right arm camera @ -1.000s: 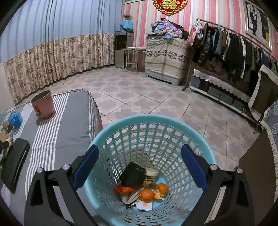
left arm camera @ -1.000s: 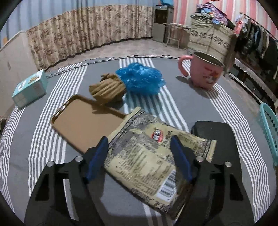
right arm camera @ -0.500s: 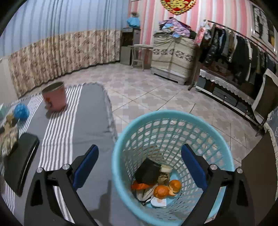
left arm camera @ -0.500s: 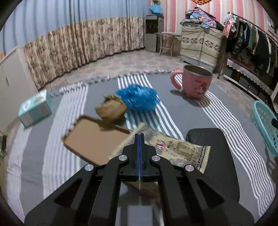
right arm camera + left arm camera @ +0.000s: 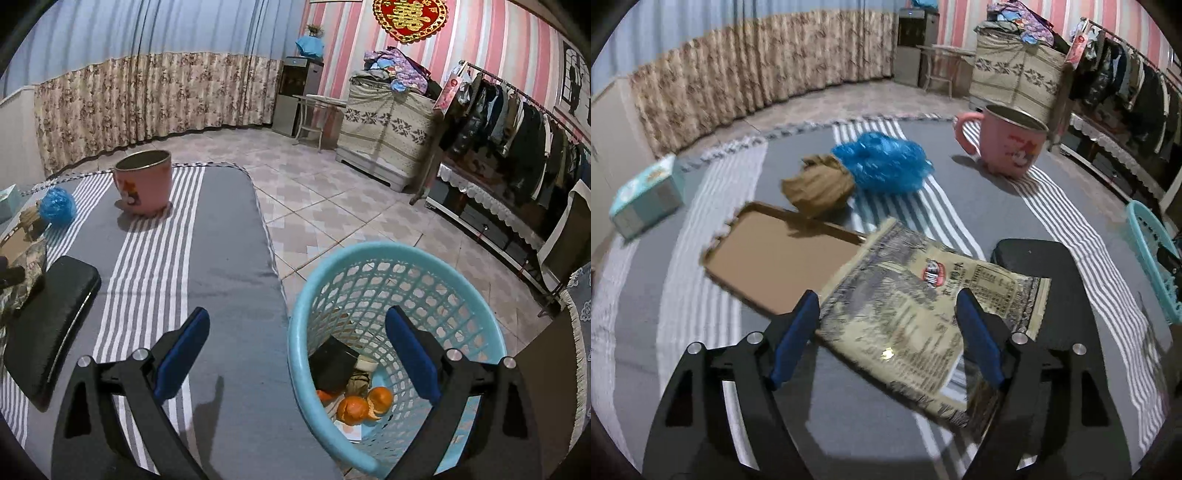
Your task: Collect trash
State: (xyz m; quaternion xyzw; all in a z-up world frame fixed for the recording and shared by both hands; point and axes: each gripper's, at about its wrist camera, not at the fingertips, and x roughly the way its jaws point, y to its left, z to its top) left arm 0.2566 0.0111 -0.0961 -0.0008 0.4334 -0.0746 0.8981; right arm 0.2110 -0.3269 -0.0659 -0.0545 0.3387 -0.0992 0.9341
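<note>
The flat beige printed snack wrapper (image 5: 916, 314) lies on the grey striped counter (image 5: 1027, 206), its long axis slanting from near right to far left; a red-and-white logo shows, the small print seemingly illegible. The left gripper (image 5: 890, 343) has just been opening, fingers released either side of the wrapper. The right gripper (image 5: 295, 354) hangs spread over the counter edge and the light-blue plastic basket (image 5: 461, 280).

Your two handheld grippers, matte black with blue pads

Your left gripper (image 5: 888, 334) and your right gripper (image 5: 297, 356) look alike: each has angular black plastic arms with long cut-out slots, two round silver screw heads per side, and flat, glossy blue pads lining the inner fingertips.
</note>
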